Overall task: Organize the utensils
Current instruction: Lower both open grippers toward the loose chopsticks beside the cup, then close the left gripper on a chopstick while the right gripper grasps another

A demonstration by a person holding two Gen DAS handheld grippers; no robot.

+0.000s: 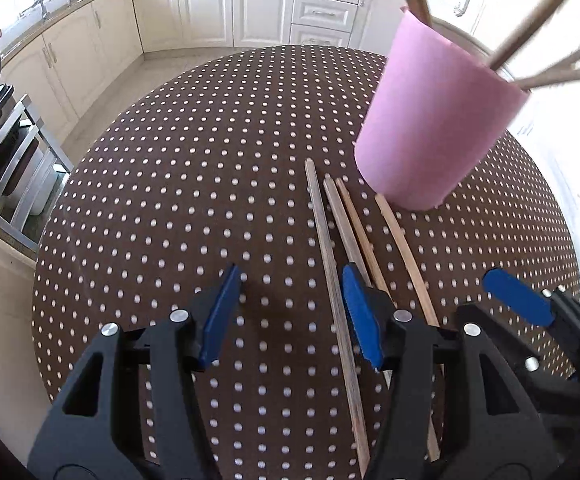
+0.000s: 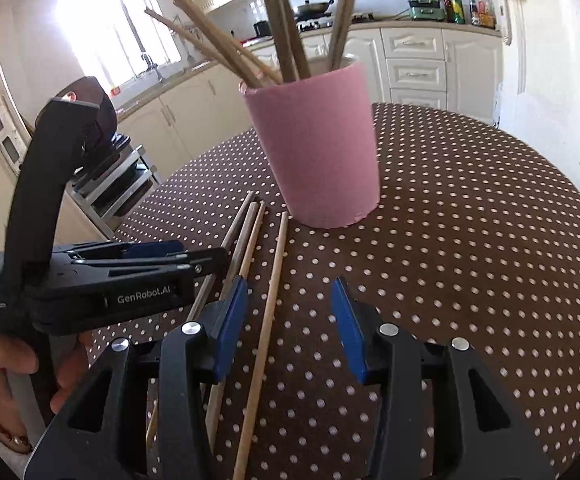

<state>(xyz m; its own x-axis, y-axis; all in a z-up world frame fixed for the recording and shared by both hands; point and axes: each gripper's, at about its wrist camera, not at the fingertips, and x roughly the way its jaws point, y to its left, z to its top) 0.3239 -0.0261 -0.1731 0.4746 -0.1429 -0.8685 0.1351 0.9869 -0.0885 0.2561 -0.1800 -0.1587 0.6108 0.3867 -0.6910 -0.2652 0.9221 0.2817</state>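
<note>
Left wrist: jaws half-open, apparently straddling one chopstick (image 1: 336, 280).

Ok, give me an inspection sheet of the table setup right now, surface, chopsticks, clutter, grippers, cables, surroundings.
Surface: round table under a brown polka-dot cloth.
Job's things: pink cup upright, already holding several chopsticks; four loose chopsticks lie side by side beside it.
Clutter: nothing seen.
Grippers: left gripper open, one chopstick between its jaws, ungripped; right gripper open over the rightmost chopstick.
Cables: nothing seen.
Surroundings: white kitchen cabinets, window, stove with pots.
</note>
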